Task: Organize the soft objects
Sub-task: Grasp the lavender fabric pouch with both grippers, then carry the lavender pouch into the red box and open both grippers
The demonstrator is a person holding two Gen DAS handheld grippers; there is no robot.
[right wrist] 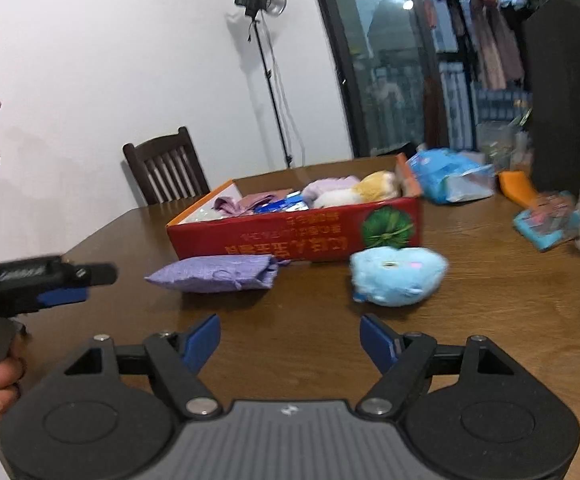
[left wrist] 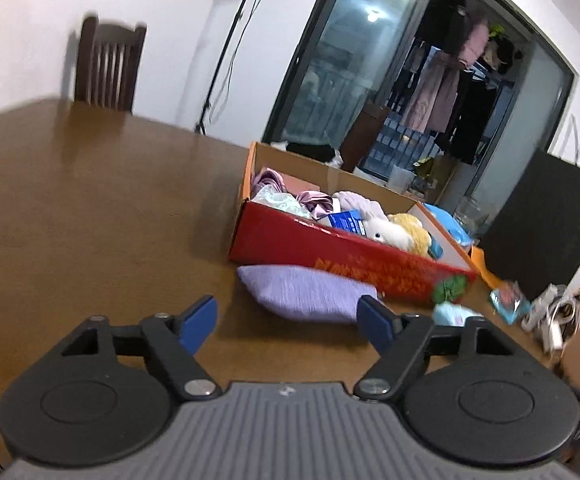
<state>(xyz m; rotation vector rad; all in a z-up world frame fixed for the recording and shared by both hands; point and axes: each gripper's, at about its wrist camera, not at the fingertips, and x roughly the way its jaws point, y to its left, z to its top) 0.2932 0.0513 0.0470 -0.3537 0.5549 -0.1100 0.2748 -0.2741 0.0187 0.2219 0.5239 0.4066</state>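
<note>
right wrist view: both claws (right wrist: 290,340) wide and empty, you're mid-pickup — close on the blue plush (right wrist: 397,276), then drop it in the red box (right wrist: 290,236).

A brown wooden counter (right wrist: 489,300) fills the foreground. Behind it a dark slatted chair (right wrist: 168,168) stands against a plain white wall (right wrist: 110,60). A studio lamp on a thin stand (right wrist: 268,76) rises beside a dark-framed glass door (left wrist: 329,64), whose pane reflects ceiling lights. Beyond the door, clothes hang on a rack (left wrist: 445,84).

red box (right wrist: 290,236), print upside down, unreadable
</note>
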